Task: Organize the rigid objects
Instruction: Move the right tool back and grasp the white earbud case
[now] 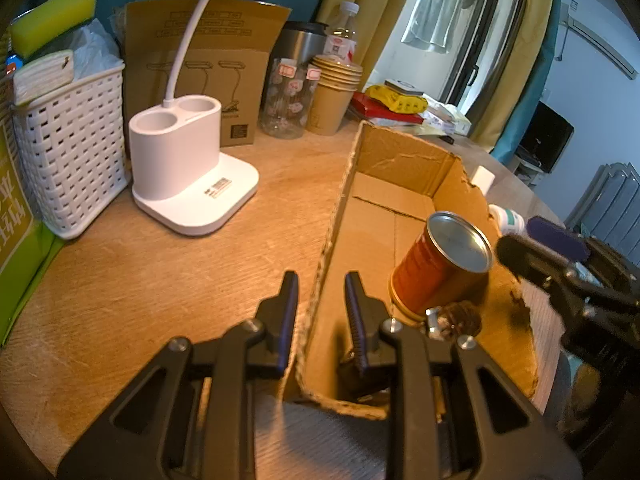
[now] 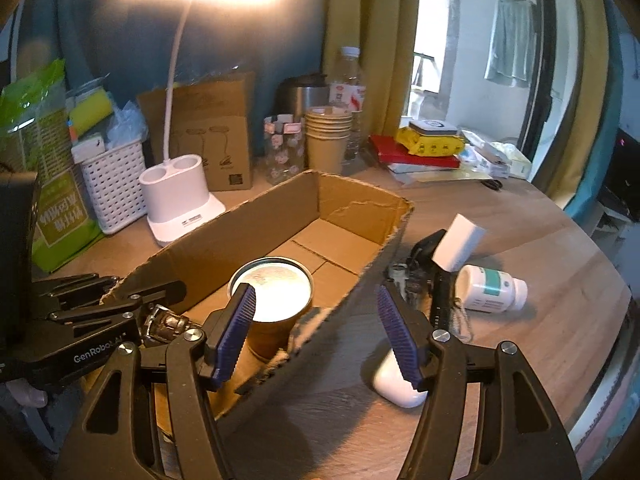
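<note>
While I hold my left gripper (image 1: 322, 292) over the near corner of the cardboard box (image 1: 404, 160), its jaws stand a little apart with one finger on each side of the box wall, not squeezing it. My right gripper (image 2: 316, 334) hangs over the other long wall with its jaws wide open and nothing in them. A red can (image 1: 436, 268) with a shiny lid stands inside the box, close to me. On the wooden table (image 2: 540, 248), outside the box, lie a white pill bottle (image 2: 490, 288) on its side, a small white block (image 2: 460, 248), and a smooth white case (image 2: 394, 384) just beside my right finger.
</note>
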`<state>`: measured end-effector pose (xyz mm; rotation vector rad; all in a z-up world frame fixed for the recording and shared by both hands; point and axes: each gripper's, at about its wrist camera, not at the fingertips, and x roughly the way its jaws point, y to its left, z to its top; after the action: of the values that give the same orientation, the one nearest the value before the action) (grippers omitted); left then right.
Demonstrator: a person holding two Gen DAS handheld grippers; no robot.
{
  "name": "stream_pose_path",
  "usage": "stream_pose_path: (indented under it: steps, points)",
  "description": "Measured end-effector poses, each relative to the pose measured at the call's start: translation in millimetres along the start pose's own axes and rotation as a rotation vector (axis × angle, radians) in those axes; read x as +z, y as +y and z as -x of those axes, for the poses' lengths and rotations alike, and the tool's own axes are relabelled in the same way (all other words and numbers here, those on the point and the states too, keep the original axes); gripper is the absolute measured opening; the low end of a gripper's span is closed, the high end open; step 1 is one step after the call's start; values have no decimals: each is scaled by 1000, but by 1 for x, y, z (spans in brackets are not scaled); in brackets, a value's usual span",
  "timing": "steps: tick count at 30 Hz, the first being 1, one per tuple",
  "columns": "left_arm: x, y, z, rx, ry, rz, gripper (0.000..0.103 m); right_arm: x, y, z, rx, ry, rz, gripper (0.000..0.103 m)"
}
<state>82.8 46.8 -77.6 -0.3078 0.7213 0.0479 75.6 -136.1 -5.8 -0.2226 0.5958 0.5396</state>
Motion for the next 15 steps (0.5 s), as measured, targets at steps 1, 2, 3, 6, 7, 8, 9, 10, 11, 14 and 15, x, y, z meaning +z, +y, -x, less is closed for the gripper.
stream_pose_path:
  steps: [1,2,3,6,7,8,9,10,11,14,15]
  points:
    - [0,0,1,0,0,0,26,0,-2,1,-4,-4,-4,67]
    - [0,0,1,0,0,0,26,0,-4,3,-8,-6,-7,67]
    - [0,0,1,0,0,0,26,1,-6,4,-12,-10,-12,67]
    - [0,0,1,0,0,-1,26,1,-16,10,-30,-21,-34,67]
    - [0,0,1,0,0,-1,26,0,-20,11,-38,-23,-42,67]
    - [0,0,0,0,0,-1,26,0,-24,12,-44,-25,-50,67]
    - [0,0,1,0,0,-1,26,-1,-28,14,-52,-26,-59,67]
    - [0,0,0,0,0,-1,26,-2,-31,14,-56,-25,-64,67]
    - [0,0,1,0,0,-1,26,-3,-34,15,-62,-24,-70,67]
    - [0,0,1,0,0,-1,26,-8,-43,13,-78,-13,-89,67]
    - [0,0,1,0,0,-1,26,-10,-46,13,-82,-10,-96,67]
